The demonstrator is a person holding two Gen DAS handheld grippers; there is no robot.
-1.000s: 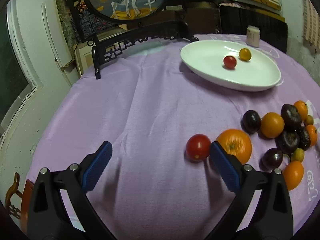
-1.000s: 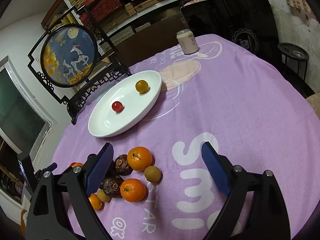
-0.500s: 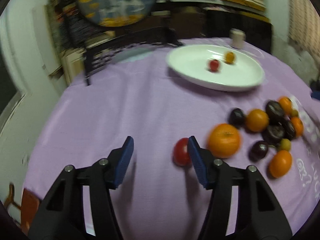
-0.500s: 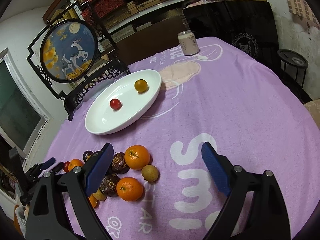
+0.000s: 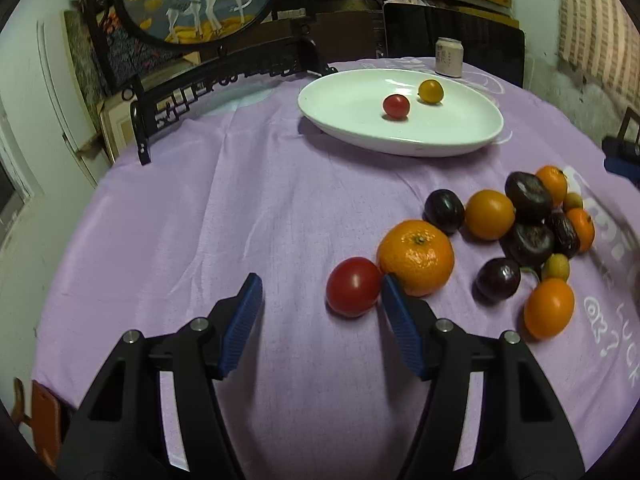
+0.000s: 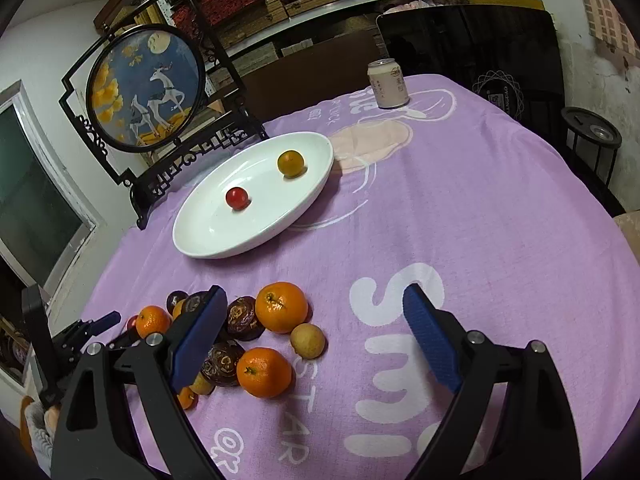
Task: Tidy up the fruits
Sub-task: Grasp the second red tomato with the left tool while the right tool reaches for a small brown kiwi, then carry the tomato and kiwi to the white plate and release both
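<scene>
Fruit lies heaped near the right of the purple counter [image 5: 240,208]. The left gripper [image 5: 320,300], jaws opening with nothing pinched, flanks the red tomato [image 5: 353,286], likely bound for the far white plate [image 5: 348,128]. The right gripper [image 6: 312,320] hangs spread, empty.

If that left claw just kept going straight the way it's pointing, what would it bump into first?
Probably the red tomato: it lies just ahead of the left gripper, beside the right-hand finger. The jaws are opening and grip nothing. Depth is unclear; it might meet the purple cloth first.
</scene>
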